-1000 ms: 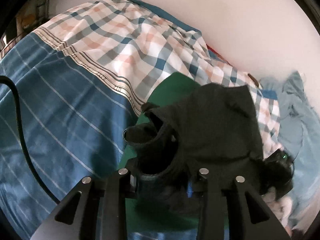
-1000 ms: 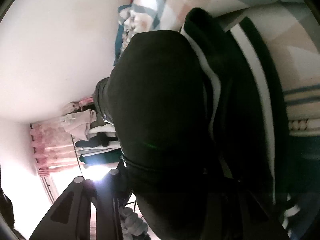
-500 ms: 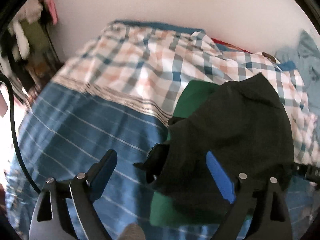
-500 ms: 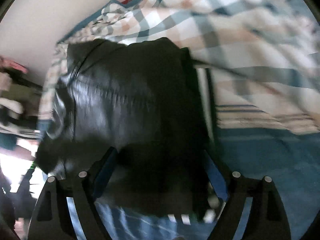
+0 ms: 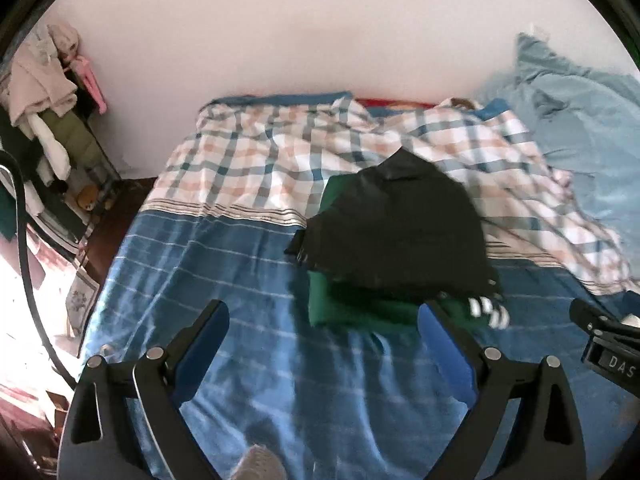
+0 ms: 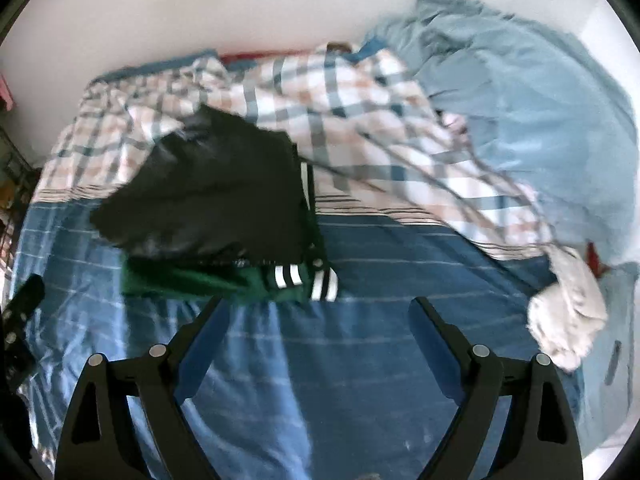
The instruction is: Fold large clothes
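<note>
A folded black garment (image 5: pixel 396 232) lies on top of a folded green garment (image 5: pixel 352 308) with black-and-white striped cuffs (image 5: pixel 490 312) on the blue striped bedsheet (image 5: pixel 240 280). The same stack shows in the right wrist view: black garment (image 6: pixel 216 196), green garment (image 6: pixel 192 280), striped cuffs (image 6: pixel 304 278). My left gripper (image 5: pixel 322 320) is open and empty, just in front of the stack. My right gripper (image 6: pixel 316 318) is open and empty, in front of the stack's right end. The right gripper's body (image 5: pixel 608 348) shows at the right edge of the left wrist view.
A checked blanket (image 5: pixel 304 152) lies crumpled behind the stack. A light blue garment pile (image 6: pixel 520 80) sits at the back right against the white wall. A whitish cloth (image 6: pixel 568 320) lies at the right. Hanging clothes (image 5: pixel 40 92) stand left of the bed.
Both grippers let go of the black garment, opened and pulled back from the stack. The black garment now rests flat on the green one.
</note>
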Action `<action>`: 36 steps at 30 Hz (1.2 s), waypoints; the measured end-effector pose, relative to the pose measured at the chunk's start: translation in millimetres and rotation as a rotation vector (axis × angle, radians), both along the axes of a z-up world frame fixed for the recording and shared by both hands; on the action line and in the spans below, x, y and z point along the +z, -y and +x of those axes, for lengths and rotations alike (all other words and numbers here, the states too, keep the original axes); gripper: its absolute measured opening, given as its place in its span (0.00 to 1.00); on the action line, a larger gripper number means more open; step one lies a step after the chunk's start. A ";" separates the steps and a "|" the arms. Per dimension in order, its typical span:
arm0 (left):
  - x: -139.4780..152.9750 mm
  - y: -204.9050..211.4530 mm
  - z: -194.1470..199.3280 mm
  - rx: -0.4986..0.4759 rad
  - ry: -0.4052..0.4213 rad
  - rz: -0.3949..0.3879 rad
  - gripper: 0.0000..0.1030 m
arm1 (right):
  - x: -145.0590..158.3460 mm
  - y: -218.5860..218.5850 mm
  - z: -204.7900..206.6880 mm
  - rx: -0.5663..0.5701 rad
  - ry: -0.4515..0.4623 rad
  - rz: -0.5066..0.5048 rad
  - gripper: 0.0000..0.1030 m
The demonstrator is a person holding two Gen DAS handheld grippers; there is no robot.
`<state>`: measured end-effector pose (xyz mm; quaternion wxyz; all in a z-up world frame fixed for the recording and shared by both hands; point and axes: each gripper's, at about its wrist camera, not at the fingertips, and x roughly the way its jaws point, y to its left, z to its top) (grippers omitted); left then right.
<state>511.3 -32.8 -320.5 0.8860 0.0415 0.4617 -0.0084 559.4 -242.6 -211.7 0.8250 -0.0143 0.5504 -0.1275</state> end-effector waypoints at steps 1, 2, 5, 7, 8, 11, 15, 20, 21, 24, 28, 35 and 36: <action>16.1 0.0 -14.2 -0.011 0.005 -0.011 0.94 | 17.4 -3.4 -12.3 -0.002 0.011 -0.005 0.90; 28.8 -1.1 -25.3 -0.012 0.012 -0.010 0.94 | 39.3 -6.4 -29.5 -0.005 0.024 -0.001 0.90; 77.0 -4.7 -64.4 -0.029 0.039 -0.025 0.94 | 99.8 -13.6 -76.3 -0.021 0.072 0.004 0.90; 108.3 -7.8 -91.7 -0.038 0.056 -0.037 0.94 | 142.0 -18.4 -108.3 -0.030 0.112 -0.004 0.90; 120.8 -9.0 -102.9 -0.042 0.063 -0.038 0.94 | 158.7 -20.1 -122.1 -0.035 0.127 -0.007 0.90; 156.2 -13.5 -139.7 -0.047 0.071 -0.045 0.94 | 215.5 -25.7 -170.3 -0.049 0.177 -0.024 0.90; 200.9 -16.9 -186.8 -0.052 0.099 -0.052 0.94 | 272.9 -31.3 -227.5 -0.037 0.219 -0.003 0.90; 241.6 -18.6 -229.7 -0.044 0.146 -0.054 0.94 | 326.2 -36.6 -282.3 0.005 0.257 0.003 0.90; 247.6 -19.2 -236.1 -0.040 0.159 -0.056 0.94 | 336.1 -37.7 -292.1 0.014 0.268 -0.004 0.90; 264.7 -20.5 -257.1 -0.035 0.189 -0.068 0.94 | 362.2 -38.6 -318.4 0.026 0.305 -0.011 0.90; 277.5 -20.5 -276.2 -0.024 0.221 -0.068 0.94 | 386.6 -39.8 -346.6 0.039 0.338 -0.011 0.90; 287.4 -17.4 -297.4 -0.018 0.249 -0.063 0.94 | 405.9 -36.3 -372.1 0.055 0.381 -0.022 0.92; 287.7 -16.4 -298.3 -0.015 0.251 -0.059 0.94 | 408.6 -35.1 -375.4 0.055 0.388 -0.021 0.92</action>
